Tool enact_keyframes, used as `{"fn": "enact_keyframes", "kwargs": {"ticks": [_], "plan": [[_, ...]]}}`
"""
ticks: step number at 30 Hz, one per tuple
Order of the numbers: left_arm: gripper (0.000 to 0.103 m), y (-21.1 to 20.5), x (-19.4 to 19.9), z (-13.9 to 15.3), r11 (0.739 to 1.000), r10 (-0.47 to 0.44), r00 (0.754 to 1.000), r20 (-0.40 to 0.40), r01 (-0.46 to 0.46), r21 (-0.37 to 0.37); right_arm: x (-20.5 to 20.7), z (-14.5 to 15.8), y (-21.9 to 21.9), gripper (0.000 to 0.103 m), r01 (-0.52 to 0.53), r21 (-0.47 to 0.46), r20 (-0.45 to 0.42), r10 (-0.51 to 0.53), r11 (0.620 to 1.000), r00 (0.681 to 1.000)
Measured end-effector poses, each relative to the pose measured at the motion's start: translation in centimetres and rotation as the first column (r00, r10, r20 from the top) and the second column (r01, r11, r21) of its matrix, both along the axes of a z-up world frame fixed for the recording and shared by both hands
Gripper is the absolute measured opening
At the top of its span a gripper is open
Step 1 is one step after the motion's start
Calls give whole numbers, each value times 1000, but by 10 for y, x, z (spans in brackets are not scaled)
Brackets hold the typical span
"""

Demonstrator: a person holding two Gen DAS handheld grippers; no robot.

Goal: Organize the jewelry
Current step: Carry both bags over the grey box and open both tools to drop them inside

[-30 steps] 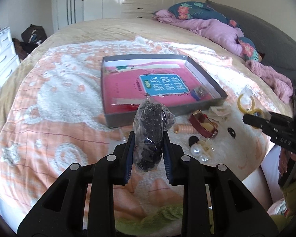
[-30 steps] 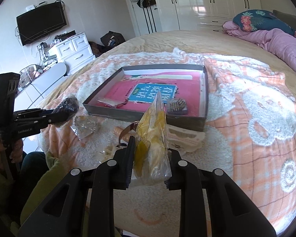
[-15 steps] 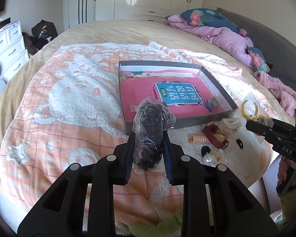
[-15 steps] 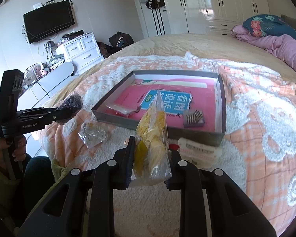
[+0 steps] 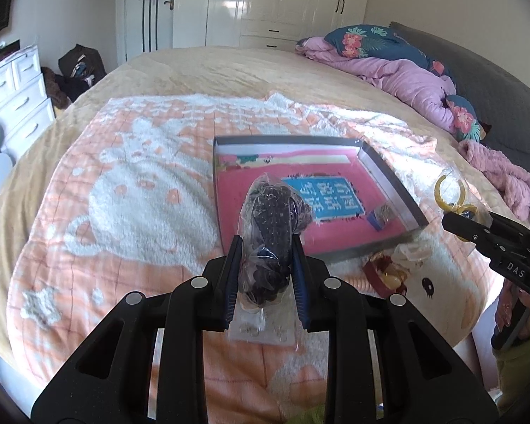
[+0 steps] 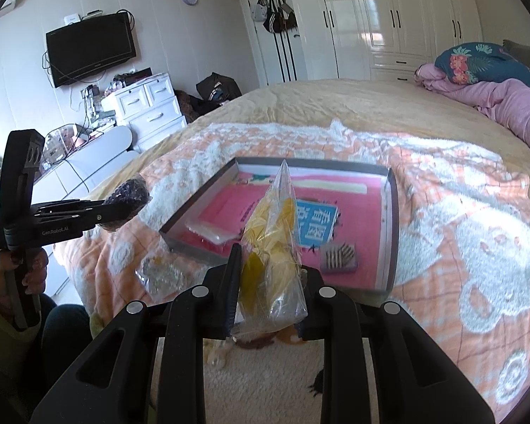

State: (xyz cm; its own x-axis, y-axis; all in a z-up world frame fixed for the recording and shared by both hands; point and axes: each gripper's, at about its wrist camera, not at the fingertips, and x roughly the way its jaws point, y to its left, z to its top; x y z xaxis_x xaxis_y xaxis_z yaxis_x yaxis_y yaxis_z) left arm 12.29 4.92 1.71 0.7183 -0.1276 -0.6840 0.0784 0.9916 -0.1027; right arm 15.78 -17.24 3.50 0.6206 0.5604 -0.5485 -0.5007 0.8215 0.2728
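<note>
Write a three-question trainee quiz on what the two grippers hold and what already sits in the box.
1. True or false: the left gripper is shut on a bag of dark beads.
2. What colour is the jewelry in the bag held by the right gripper?
3. Where is the small comb clip: A) on the blanket, B) inside the gray box, C) in a gripper?

Key: 1 true; 2 yellow; 3 B.

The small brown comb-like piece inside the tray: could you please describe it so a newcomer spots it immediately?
On the bed lies a grey tray with a pink floor. The comb-like piece sits in its near right corner, the only brown, ridged, square item; its neighbour is a flat clear packet.
</note>
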Motion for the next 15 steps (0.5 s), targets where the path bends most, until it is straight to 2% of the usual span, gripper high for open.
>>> {"fn": "enact_keyframes", "kwargs": {"ticks": [5,15], "plan": [[19,-7,17,9,1000,-20,1000,18,20,14,8,10,-5,23,15,-1,26,-15,1000,1000],[19,-16,49,5,999,-52,999,3,52,-15,28,19,-12,23,46,-22,51,-44,999,998]]}}
